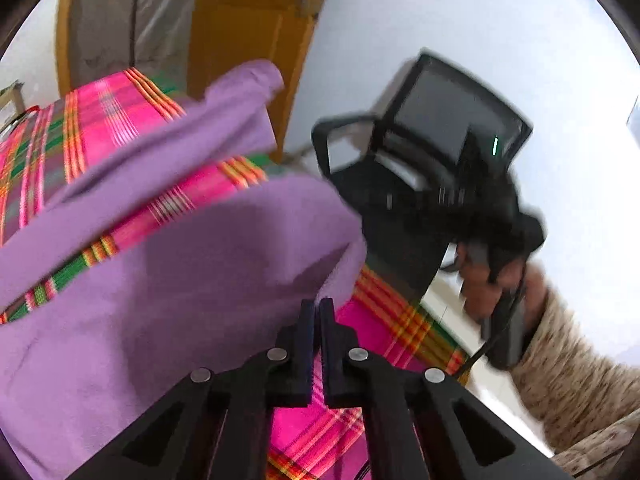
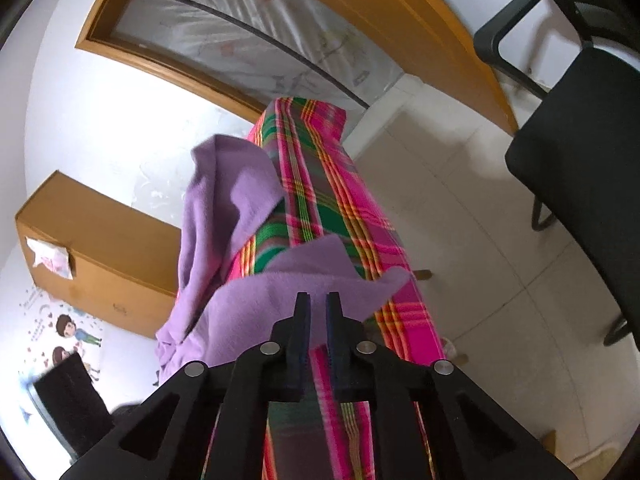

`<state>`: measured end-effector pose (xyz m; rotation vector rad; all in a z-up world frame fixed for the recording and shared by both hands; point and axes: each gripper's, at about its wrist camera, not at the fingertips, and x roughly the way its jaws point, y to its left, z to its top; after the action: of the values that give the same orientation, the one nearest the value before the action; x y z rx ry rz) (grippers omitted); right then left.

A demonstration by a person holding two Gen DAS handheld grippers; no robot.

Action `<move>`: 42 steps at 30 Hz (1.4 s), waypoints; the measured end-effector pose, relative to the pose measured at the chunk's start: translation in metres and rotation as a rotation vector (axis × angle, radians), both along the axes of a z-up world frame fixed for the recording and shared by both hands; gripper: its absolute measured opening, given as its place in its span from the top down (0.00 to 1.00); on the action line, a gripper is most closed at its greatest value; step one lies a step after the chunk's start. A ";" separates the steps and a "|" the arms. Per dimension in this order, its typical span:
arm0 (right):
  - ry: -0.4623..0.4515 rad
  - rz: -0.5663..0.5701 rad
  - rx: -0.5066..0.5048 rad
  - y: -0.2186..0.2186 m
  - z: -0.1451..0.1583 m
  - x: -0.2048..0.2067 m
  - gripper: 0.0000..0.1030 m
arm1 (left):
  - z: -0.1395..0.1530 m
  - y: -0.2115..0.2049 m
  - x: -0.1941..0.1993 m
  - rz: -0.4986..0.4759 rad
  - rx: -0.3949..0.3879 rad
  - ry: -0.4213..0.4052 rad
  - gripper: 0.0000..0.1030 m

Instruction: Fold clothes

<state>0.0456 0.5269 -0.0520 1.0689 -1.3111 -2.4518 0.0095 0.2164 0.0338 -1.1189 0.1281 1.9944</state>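
The biggest thing near me is the table with its bright checked cloth (image 2: 320, 208), all pink, green and orange. It runs long and thin away from me in my right view.

On top of it lies the purple garment (image 1: 168, 280). It is soft and crumpled. One part bunches up along the far left side of the table, and another flap lies right in front of me, with a stripe of the checked cloth showing between the two.

A black chair (image 2: 580, 168) stands on the pale floor, just beside the table.

A brown cardboard box (image 2: 100, 248) sits by the white wall, well apart from the table.

My left gripper (image 1: 317, 308) has its jaws squeezed almost together, and the edge of the purple garment is pinched between them.

My right gripper (image 2: 318, 300) has its jaws close together with a thin gap. Purple fabric lies right at the tips, but I cannot tell if it is really gripped.

In my left view, my other hand (image 1: 496, 284) is blurry, and it holds the right gripper's black handle up beside the table.
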 end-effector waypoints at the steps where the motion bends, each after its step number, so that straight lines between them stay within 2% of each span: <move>1: -0.002 -0.005 -0.004 0.002 -0.002 0.001 0.83 | 0.008 -0.008 -0.003 0.024 0.029 0.016 0.98; 3: -0.006 -0.016 -0.012 0.005 -0.005 0.002 0.71 | 0.021 -0.022 -0.011 0.071 0.076 0.044 0.98; 4: -0.002 -0.017 -0.021 0.006 -0.007 0.002 0.62 | 0.025 -0.027 -0.015 0.094 0.088 0.052 0.98; 7: 0.048 0.013 -0.069 0.006 -0.007 0.003 0.60 | 0.032 -0.041 -0.028 0.158 0.125 0.050 0.98; 10: 0.111 0.056 -0.110 0.002 -0.003 0.006 0.48 | 0.026 -0.044 -0.038 0.196 0.137 0.023 0.98; 14: 0.194 0.079 -0.100 0.002 0.004 0.016 0.47 | 0.024 -0.052 -0.047 0.240 0.152 0.015 0.98; 17: 0.215 0.086 -0.073 0.000 0.005 0.021 0.47 | 0.023 -0.058 -0.054 0.272 0.164 0.010 0.98; 26: 0.281 0.226 0.157 -0.035 0.026 0.028 0.47 | 0.020 -0.074 -0.072 0.358 0.196 -0.002 0.98; 31: 0.266 0.316 0.457 -0.075 0.036 0.027 0.47 | 0.019 -0.073 -0.070 0.353 0.197 -0.006 0.98; 33: 0.255 0.314 0.540 -0.083 0.040 0.028 0.57 | 0.021 -0.073 -0.069 0.351 0.198 -0.003 0.98; 35: 0.259 0.308 0.549 -0.084 0.044 0.028 0.90 | 0.023 -0.074 -0.068 0.345 0.204 -0.006 0.98; 39: 0.277 0.268 0.512 -0.073 0.058 0.034 0.95 | 0.024 -0.072 -0.063 0.326 0.211 -0.007 0.98; 42: 0.320 0.233 0.400 -0.053 0.075 0.034 0.96 | 0.028 -0.071 -0.058 0.299 0.216 -0.003 0.98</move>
<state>0.0793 0.4741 0.0228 0.7962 -0.5840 -2.6172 -0.0482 0.1458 0.0613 -1.0477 -0.2661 2.2062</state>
